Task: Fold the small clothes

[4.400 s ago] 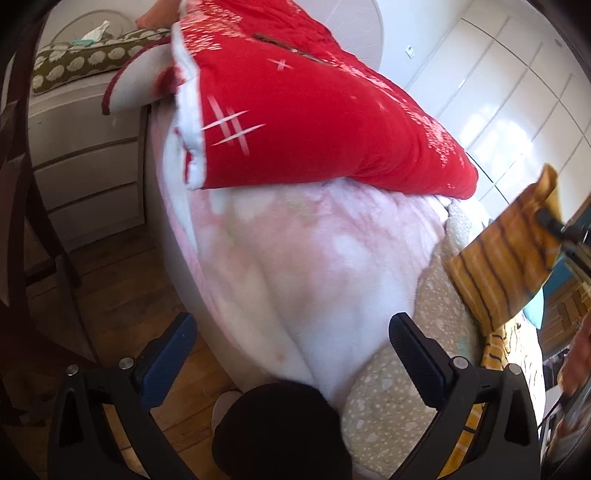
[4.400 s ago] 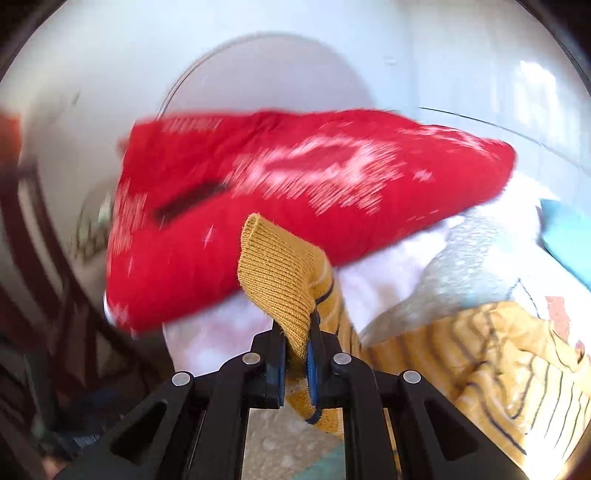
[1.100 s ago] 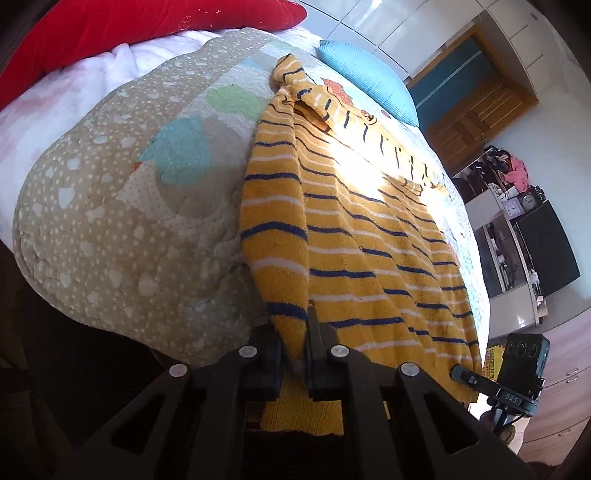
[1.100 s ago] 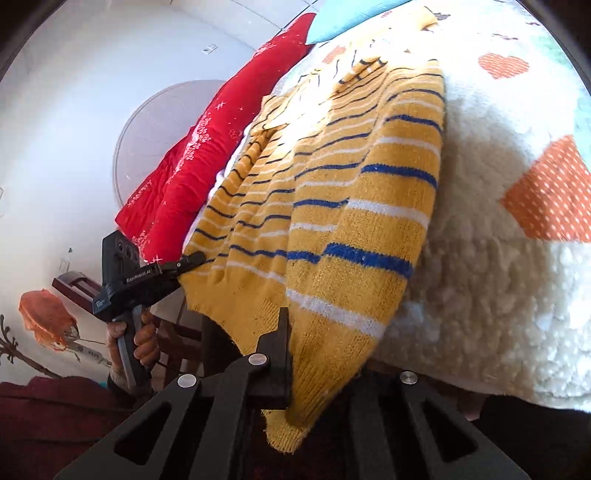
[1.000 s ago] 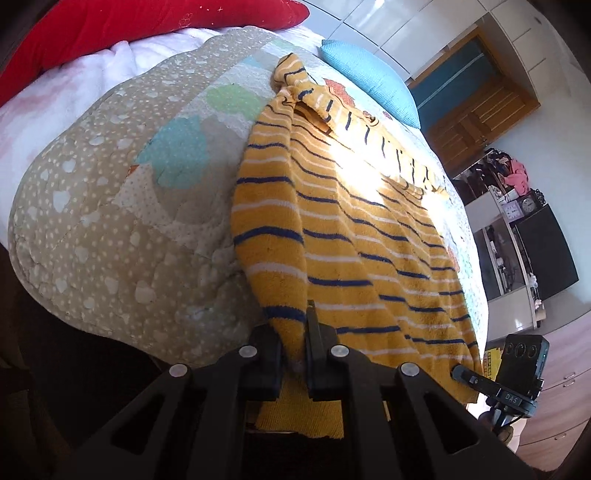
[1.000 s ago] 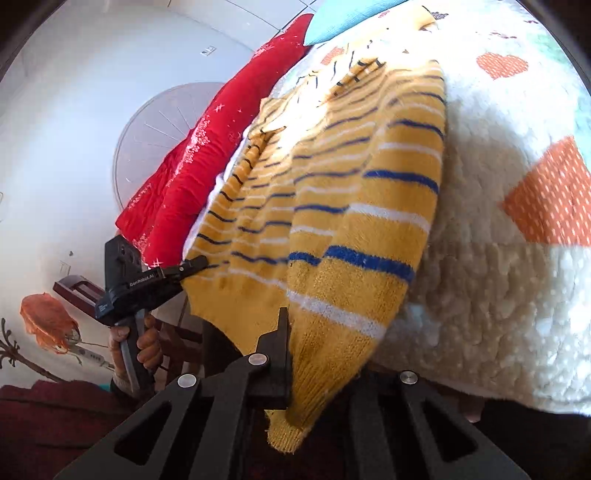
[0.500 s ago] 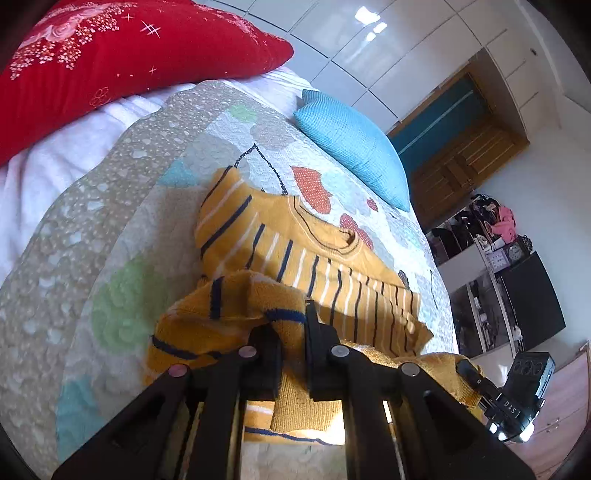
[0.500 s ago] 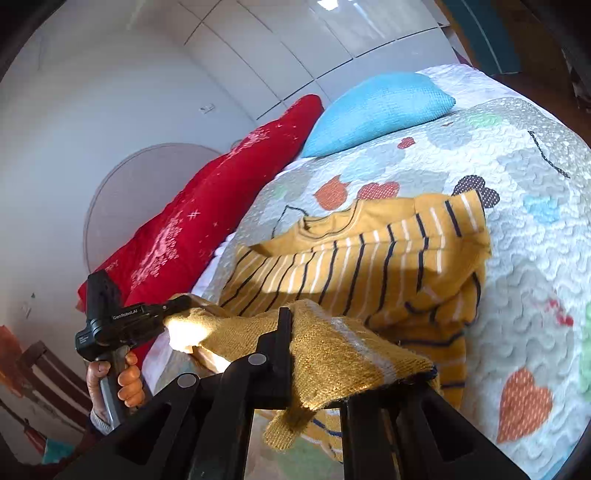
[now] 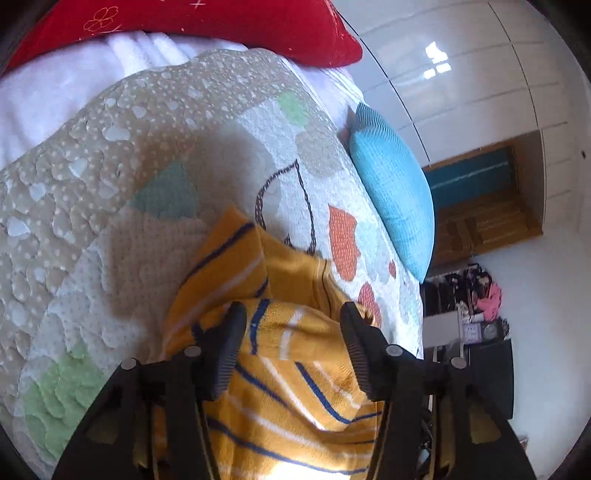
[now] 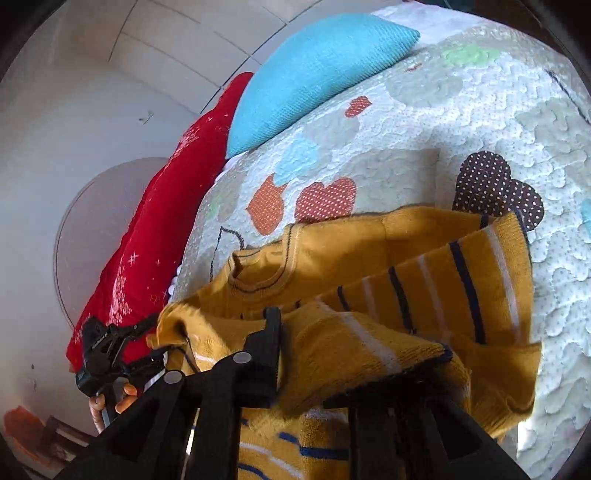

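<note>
A yellow knit sweater [image 9: 295, 369] with blue and white stripes lies on the quilt [image 9: 110, 184], its lower half folded up over its chest. In the left wrist view my left gripper [image 9: 291, 332] hangs just above the folded hem; its jaws are opening, with cloth below them and the pads clear of it. My right gripper [image 10: 321, 332] is also opening. The hem of the sweater [image 10: 369, 343] still drapes over it and hides its right finger. The collar [image 10: 258, 277] lies just beyond. The left gripper [image 10: 147, 343] shows at the fold's far corner, held by a hand [image 10: 122, 402].
A long red pillow [image 9: 184, 29] and a blue cushion [image 9: 391, 195] lie at the head of the bed. Beyond the bed's far side are white wardrobe doors [image 9: 480, 74], a wooden door [image 9: 480, 221] and a dark cabinet [image 9: 491, 369] with clutter.
Both grippers carried the sweater's hem from the bed's edge up toward the collar, folding it in half. The left jaws, shut on the hem before, now stand apart; the right have parted slightly.
</note>
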